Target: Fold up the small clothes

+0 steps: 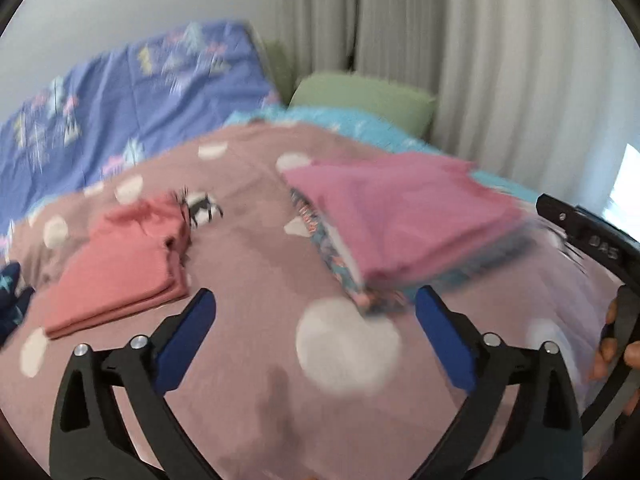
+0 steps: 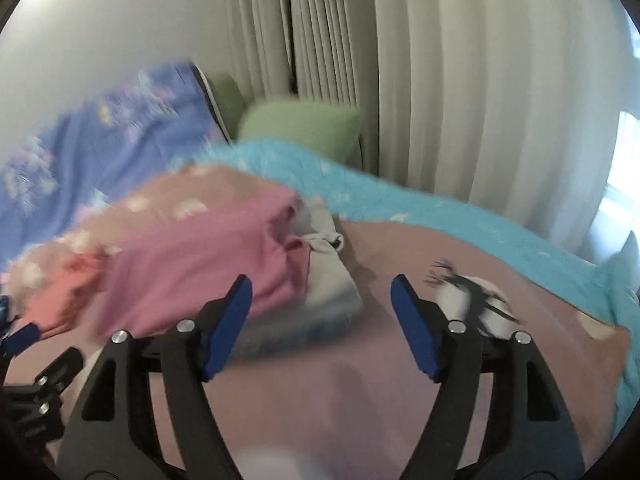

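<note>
Small clothes lie in two lots on the spotted brown blanket [image 1: 256, 264]: a folded coral garment [image 1: 120, 272] to my left, and to the right a stack topped by a folded pink garment [image 1: 400, 216], with patterned pieces under it. Motion blur hides fine detail. My left gripper [image 1: 312, 304] is spread wide and empty, above bare blanket between the two lots. I judge the coral piece wants squaring or carrying to the stack, so I would pinch both layers at its near edge. My right gripper [image 2: 322, 292] is likewise apart and empty, just short of the stack's near corner. Open blanket lies in front and to the right; the turquoise blanket [image 2: 440, 208] borders the far side.
</note>
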